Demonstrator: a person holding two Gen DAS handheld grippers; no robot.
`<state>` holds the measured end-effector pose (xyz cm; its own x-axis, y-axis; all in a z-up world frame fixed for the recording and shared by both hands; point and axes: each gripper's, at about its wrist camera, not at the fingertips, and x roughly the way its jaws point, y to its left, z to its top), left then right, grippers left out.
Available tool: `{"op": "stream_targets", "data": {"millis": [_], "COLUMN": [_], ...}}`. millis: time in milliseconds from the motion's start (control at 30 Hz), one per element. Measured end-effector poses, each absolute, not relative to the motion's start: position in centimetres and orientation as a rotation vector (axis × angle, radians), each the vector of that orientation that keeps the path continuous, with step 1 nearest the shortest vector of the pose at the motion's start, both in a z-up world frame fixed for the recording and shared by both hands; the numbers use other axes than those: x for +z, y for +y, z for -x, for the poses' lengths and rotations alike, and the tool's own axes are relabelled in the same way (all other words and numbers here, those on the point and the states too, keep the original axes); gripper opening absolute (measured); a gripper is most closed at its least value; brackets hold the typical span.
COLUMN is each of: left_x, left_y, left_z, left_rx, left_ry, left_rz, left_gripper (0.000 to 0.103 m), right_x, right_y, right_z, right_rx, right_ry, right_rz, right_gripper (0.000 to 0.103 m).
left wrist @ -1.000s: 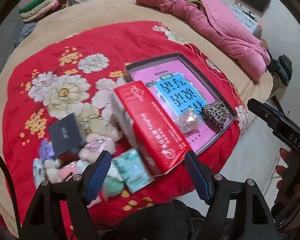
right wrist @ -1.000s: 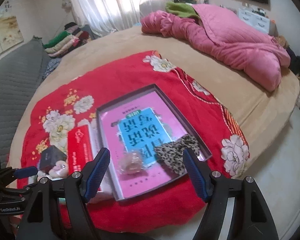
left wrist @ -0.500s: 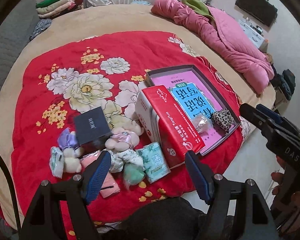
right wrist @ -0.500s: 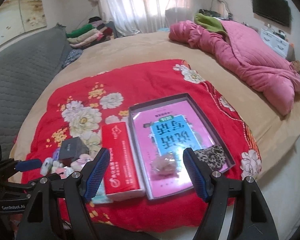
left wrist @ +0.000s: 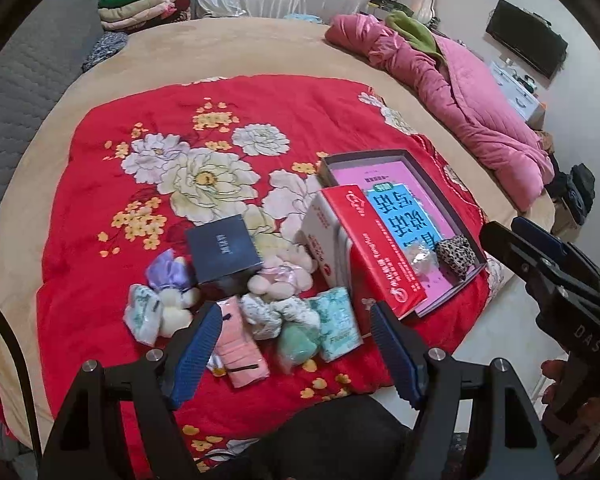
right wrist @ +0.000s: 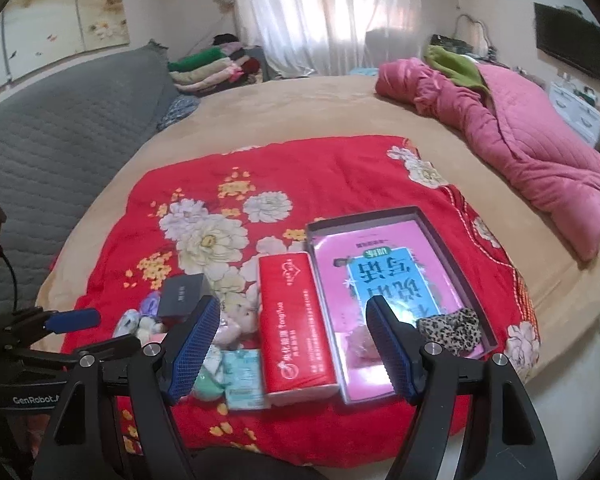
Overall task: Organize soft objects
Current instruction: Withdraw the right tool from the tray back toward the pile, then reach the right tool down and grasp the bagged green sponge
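Both grippers hang above the bed's near edge with jaws spread wide, holding and touching nothing: the left gripper over a heap of small soft toys, the right gripper over the red tissue box and grey tray, where a leopard-print scrunchie lies.
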<state>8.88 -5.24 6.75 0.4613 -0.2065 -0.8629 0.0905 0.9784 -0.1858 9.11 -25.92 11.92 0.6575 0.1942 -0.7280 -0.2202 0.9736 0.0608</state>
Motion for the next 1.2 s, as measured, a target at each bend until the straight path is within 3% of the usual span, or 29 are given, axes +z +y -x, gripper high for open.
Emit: {"op": "stream_targets", "data": {"millis": [800, 1200], "left_x": [3.8, 0.5], "left_y": [3.8, 10.1], "left_z": [-7.8, -8.6], "left_rx": [0.002, 0.076], "left_ry": [1.095, 1.153], "left_rz": [0.137, 0.289], "left_gripper": [0.076, 0.076], "right_x": [8.7, 6.4], "right_y": [-18.4, -18.6], "right_z": [-9.4, -10.6], "right_rx": [0.369, 0.367], "right_ry": [0.884, 0.938], "right_rz": [0.151, 0.143], "right_gripper": [0.077, 0.077]}}
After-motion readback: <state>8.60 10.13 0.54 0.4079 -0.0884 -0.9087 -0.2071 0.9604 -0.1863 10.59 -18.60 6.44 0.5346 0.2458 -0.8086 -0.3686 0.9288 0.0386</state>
